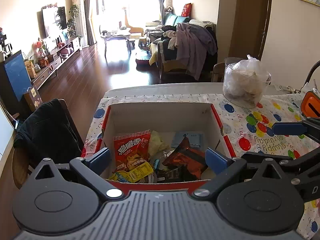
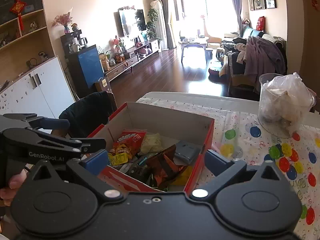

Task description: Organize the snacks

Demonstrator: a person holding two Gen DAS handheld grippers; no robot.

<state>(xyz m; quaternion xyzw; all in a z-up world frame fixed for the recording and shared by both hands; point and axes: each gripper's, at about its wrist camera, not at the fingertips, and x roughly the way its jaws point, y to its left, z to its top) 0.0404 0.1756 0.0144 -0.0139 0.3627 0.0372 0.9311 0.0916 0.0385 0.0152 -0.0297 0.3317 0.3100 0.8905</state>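
A red cardboard box (image 1: 217,118) with a plain inner lining is seen on a tabletop (image 1: 280,108) covered with a balloon-print birthday cloth, near the tabletop's left edge. The snacks are gathered inside it: a red snack packet (image 1: 131,149) printed with Chinese characters lies at the left of the pile, a pale yellowish packet (image 1: 158,143) just beside it, a dark orange-and-black wrapper (image 1: 188,158) at the near right, a grey-blue packet (image 1: 190,138) toward the far right, and a yellow labelled sachet (image 1: 138,171) at the near edge.

The left gripper (image 1: 159,158) is held over the near rim of the box, its jaws spread wide with nothing between them, the blue pads standing either side of the pile. The right gripper (image 2: 155,161) is held at the box's near right corner, its jaws likewise spread wide and empty. Each gripper is caught at the edge of the other's view.

A clear plastic container (image 1: 245,84) stuffed with a white plastic bag is seen at the far right of the tabletop, well apart from the box. A chair (image 1: 48,134) draped with dark clothing stands just left of the tabletop. A sunlit living room with a wooden floor is shown beyond.
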